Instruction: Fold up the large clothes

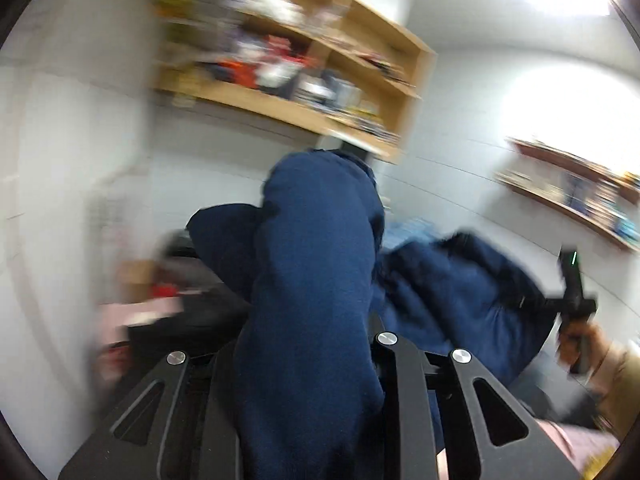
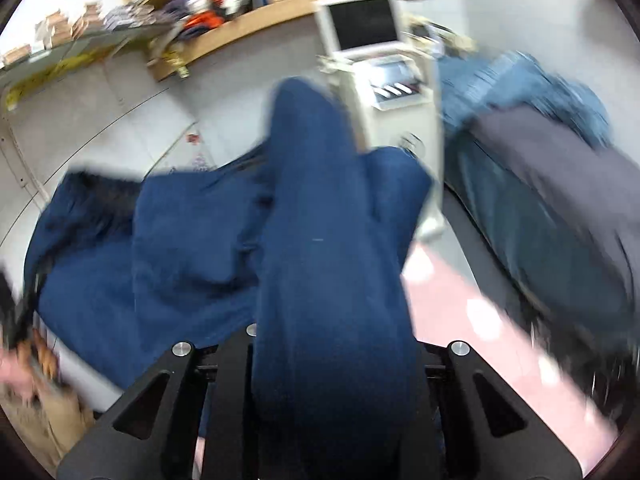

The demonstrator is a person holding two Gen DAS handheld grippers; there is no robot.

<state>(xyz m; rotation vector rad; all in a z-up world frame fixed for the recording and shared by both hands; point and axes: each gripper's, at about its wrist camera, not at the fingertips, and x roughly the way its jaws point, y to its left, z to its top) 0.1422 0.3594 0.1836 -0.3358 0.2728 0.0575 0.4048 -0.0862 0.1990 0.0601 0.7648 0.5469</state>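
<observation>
Navy garment drapes both tools — blocking shelves behind

No readable text, labels or numbers anywhere; both views motion-blurred.

I count one dark blue garment, a single piece of cloth strung between my two grippers. My left gripper is clamped on one bunch of it, my right gripper on another. One hand of the person shows, gripping the right tool's handle. On the wall I count two shelf units: one pale wooden one with several tiers, its contents too blurred to number, and one darker shelf. One white machine with a dark screen stands ahead. One heap of other clothes lies on one pink surface.
</observation>
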